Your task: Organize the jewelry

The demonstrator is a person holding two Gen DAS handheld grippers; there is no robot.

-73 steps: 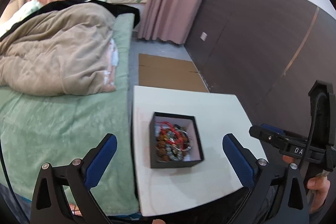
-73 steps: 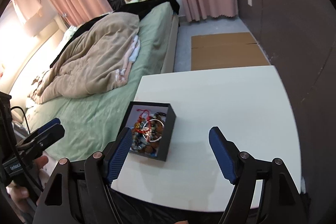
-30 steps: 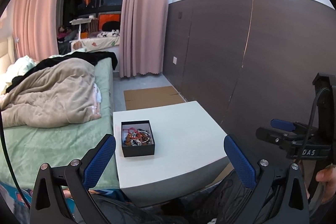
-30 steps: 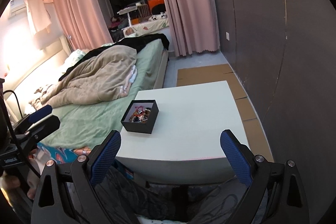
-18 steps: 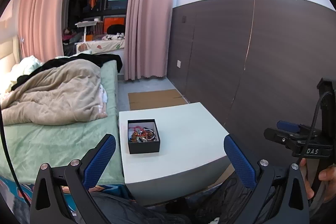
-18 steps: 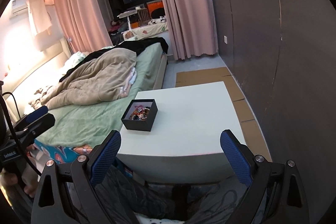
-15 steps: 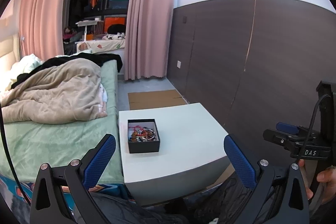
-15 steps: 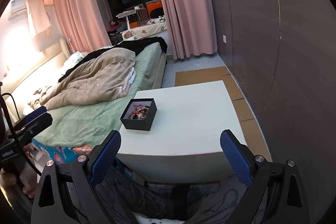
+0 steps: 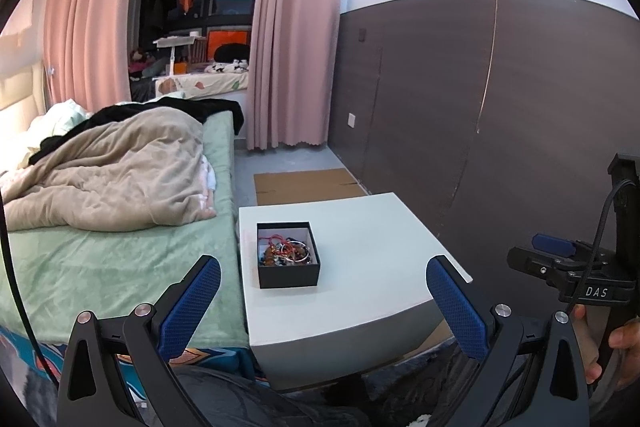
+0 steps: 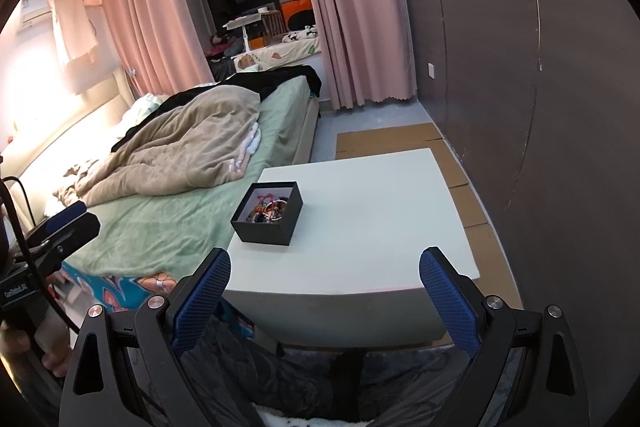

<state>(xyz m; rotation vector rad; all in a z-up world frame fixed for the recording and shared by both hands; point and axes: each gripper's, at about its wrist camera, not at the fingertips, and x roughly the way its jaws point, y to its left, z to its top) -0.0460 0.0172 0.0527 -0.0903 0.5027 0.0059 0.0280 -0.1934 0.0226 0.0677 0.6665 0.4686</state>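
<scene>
left gripper [image 9: 322, 301] spread | right gripper [image 10: 324, 297] spread | jewelry box [image 9: 288, 261] on table [image 9: 372, 247] (towel [image 10: 74, 25] only in right view)

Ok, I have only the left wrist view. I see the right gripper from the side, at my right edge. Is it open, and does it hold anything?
Observer: In the right wrist view, the right gripper is wide open, with nothing between its blue pads.
Operator: Is it over the table?
Observer: It seems not. It appears to be held short of the near edge of the white table, and the black jewelry box is ahead and to its left.
Operator: What is on the floor on the wall side?
Observer: Flat cardboard lies between the table and the dark wall.
</scene>
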